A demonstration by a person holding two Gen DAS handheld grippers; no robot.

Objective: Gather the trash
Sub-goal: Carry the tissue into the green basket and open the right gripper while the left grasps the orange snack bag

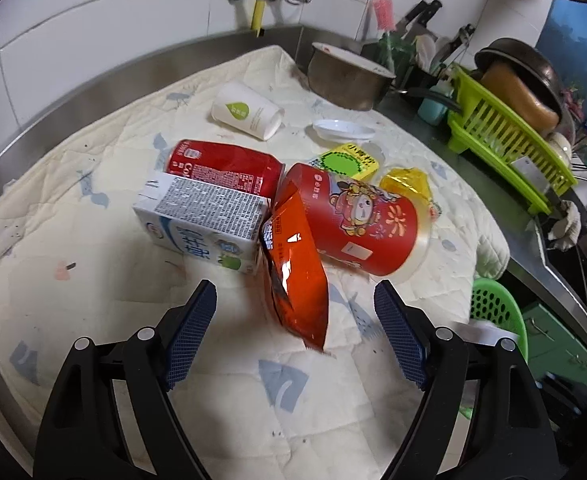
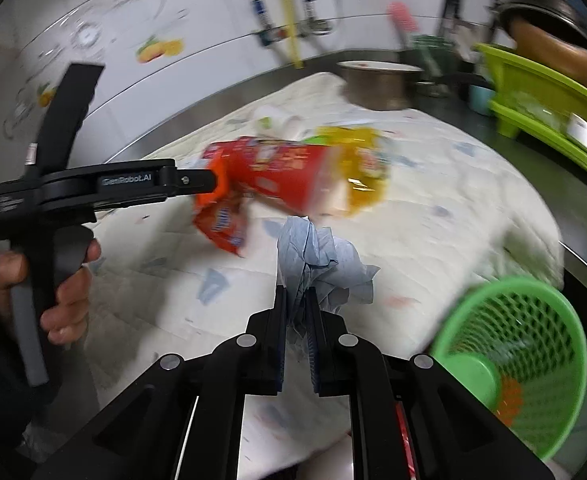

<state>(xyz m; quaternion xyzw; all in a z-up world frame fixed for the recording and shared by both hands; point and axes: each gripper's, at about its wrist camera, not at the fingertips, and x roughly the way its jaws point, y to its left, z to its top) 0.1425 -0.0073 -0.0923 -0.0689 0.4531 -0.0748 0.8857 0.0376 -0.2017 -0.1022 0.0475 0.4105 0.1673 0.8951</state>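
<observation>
Currently right gripper pinches blue tissue for the green basket; left gripper gapes around orange snack bag.

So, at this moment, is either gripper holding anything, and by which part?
The right gripper is shut on a crumpled blue tissue, pinching its lower bunched end. The left gripper is open and holds nothing; the orange snack bag lies between its fingers, ungripped.

My fingers are pinching crumpled, matt blue paper. A glossy foil snack bag is gleaming on the quilted cloth (stained), beside a shiny metal can and a perforated plastic basket.
</observation>
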